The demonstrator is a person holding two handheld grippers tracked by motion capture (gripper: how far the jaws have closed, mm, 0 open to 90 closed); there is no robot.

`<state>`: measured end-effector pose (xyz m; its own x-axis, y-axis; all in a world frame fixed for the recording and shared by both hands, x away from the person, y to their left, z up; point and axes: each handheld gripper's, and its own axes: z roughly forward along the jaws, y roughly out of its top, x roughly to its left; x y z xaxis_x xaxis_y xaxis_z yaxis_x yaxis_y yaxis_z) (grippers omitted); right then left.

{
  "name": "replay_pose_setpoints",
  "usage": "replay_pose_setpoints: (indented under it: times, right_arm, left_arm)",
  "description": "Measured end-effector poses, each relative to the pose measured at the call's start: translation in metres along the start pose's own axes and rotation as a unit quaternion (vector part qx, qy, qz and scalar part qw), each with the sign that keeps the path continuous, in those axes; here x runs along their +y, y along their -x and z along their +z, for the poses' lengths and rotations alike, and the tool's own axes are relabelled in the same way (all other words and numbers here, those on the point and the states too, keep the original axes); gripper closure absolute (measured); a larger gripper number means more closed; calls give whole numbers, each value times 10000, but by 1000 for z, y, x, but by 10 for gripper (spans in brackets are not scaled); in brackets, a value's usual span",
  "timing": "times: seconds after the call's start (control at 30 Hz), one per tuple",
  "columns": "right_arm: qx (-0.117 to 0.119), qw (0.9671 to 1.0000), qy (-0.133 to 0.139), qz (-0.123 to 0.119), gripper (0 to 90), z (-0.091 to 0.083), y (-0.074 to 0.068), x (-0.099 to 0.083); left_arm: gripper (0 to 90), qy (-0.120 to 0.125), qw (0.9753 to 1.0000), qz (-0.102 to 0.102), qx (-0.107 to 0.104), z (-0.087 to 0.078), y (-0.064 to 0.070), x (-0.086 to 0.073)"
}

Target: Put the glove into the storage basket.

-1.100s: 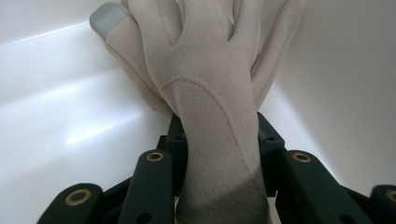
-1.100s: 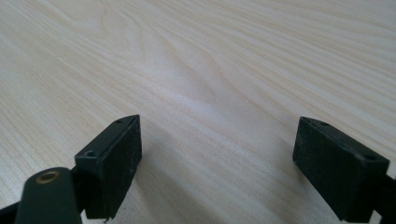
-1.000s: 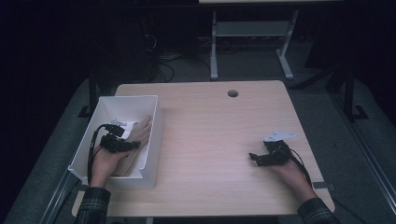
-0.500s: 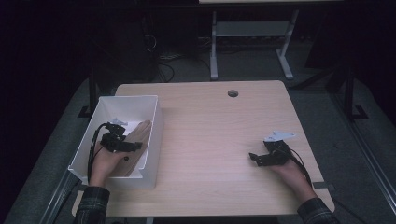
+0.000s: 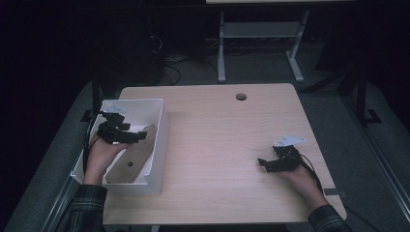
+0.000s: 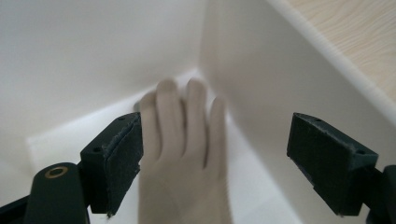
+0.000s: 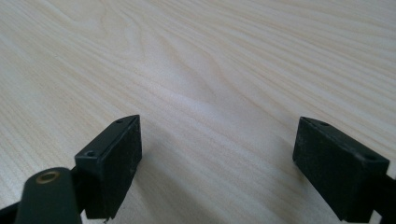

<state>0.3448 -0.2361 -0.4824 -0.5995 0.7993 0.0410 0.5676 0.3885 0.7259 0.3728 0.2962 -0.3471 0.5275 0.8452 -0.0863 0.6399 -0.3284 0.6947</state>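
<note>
1. Left gripper (image 5: 126,135) sits inside the white bin (image 5: 162,126) at the left edge of the desk (image 5: 232,145), fingers (image 6: 114,161) spread wide and released, holding nothing.
2. Wooden hand model (image 5: 133,157) lies flat in the bin along its right wall, fingertips pointing to the far corner. In the left gripper view the wooden hand model (image 6: 180,154) lies between the open fingers, closer to the left one; cannot tell if that finger touches it.
3. Risk: the model is off-centre in the opening. Closing now would likely make one finger hit first and shove it sideways into the bin wall, or pinch only the thin fingertips so it pivots and slips.
4. Risk: the bin wall is just beside the right-hand finger in the left gripper view. A deeper reach could catch the wall and drag or tip the lightweight bin, which sits at the desk edge.
5. Risk: the cable trailing from the left gripper runs over the bin's near-left rim; a lift could snag it.
6. Right gripper (image 5: 267,163) rests low over bare desk at the right, well apart from the bin, fingers (image 7: 112,165) open and empty. It cannot steady the bin from there.
</note>
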Motion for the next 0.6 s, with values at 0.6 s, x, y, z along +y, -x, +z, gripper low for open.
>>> replay_pose_setpoints:
  times: [0.6]
  right_arm:
    - [-1, 10000, 4, 3, 151, 0, 0, 0]
  left_arm:
    - [179, 415, 9925, 569, -1000, -1, 78, 54]
